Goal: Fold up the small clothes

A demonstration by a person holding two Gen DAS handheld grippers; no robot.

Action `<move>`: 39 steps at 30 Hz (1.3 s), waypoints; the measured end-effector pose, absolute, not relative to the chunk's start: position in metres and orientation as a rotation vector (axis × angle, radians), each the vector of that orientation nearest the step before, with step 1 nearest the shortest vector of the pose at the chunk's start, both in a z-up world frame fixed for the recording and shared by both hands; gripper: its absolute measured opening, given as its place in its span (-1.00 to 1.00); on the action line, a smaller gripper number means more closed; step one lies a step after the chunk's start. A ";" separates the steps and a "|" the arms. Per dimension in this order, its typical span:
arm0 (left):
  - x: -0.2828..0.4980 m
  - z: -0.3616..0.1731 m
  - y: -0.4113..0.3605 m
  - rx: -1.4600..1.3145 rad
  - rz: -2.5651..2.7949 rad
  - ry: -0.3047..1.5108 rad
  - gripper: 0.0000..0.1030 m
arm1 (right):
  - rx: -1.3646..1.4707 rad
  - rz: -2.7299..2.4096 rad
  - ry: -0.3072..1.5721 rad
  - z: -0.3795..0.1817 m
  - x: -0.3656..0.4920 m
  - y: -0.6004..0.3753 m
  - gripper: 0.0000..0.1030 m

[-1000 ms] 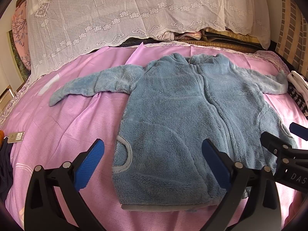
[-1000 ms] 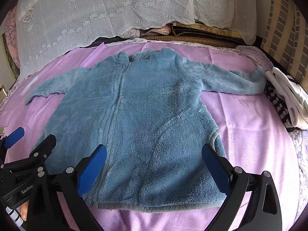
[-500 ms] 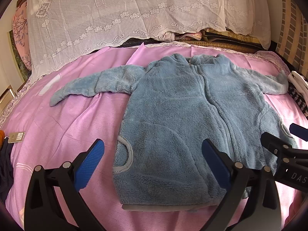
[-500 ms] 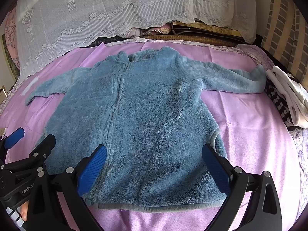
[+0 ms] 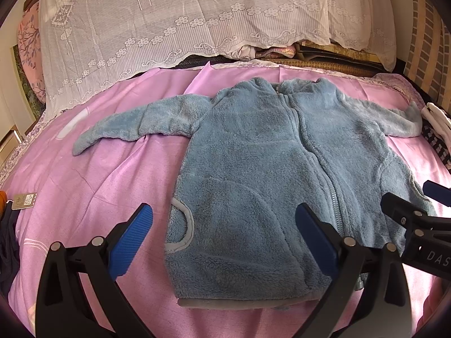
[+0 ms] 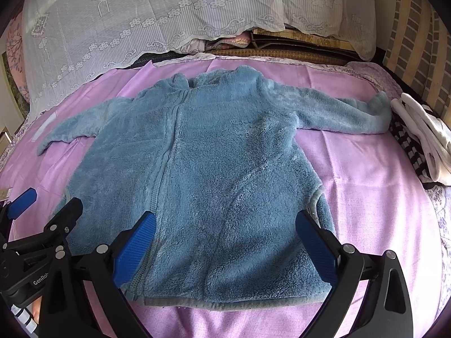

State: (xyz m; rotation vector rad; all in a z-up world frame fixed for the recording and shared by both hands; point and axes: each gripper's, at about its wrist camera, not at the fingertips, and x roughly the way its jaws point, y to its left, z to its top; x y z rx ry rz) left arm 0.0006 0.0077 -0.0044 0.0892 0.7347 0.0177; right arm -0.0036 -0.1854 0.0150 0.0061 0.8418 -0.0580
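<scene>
A small blue fleece jacket (image 5: 270, 174) (image 6: 214, 163) lies flat on the pink bedsheet (image 5: 93, 186), zipped up, front side up, both sleeves spread sideways. My left gripper (image 5: 225, 233) is open, hovering over the jacket's lower left part near the hem, holding nothing. My right gripper (image 6: 225, 236) is open over the lower right part of the jacket, also empty. The right gripper's black frame shows at the right edge of the left wrist view, and the left gripper's frame shows at the lower left of the right wrist view.
A white lace cover (image 5: 183, 19) drapes over bedding at the head of the bed. Folded white and checked clothes (image 6: 422, 140) lie at the bed's right edge by the right sleeve cuff. A paper tag (image 5: 24, 201) and dark cloth (image 5: 7, 248) sit at the left edge.
Both grippers have drifted back and up very slightly, so the jacket sits a little lower in view. The jacket itself has not moved.
</scene>
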 end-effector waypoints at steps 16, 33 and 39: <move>0.001 -0.007 0.006 0.091 0.020 0.740 0.92 | 0.011 -0.060 0.859 0.012 -0.003 -0.184 0.93; 0.052 -0.034 0.074 0.138 0.208 0.803 0.92 | 0.256 -0.243 0.801 -0.002 0.022 -0.300 0.93; 0.087 -0.061 0.135 -0.232 0.061 0.988 0.92 | 0.465 -0.127 0.822 -0.031 0.037 -0.364 0.93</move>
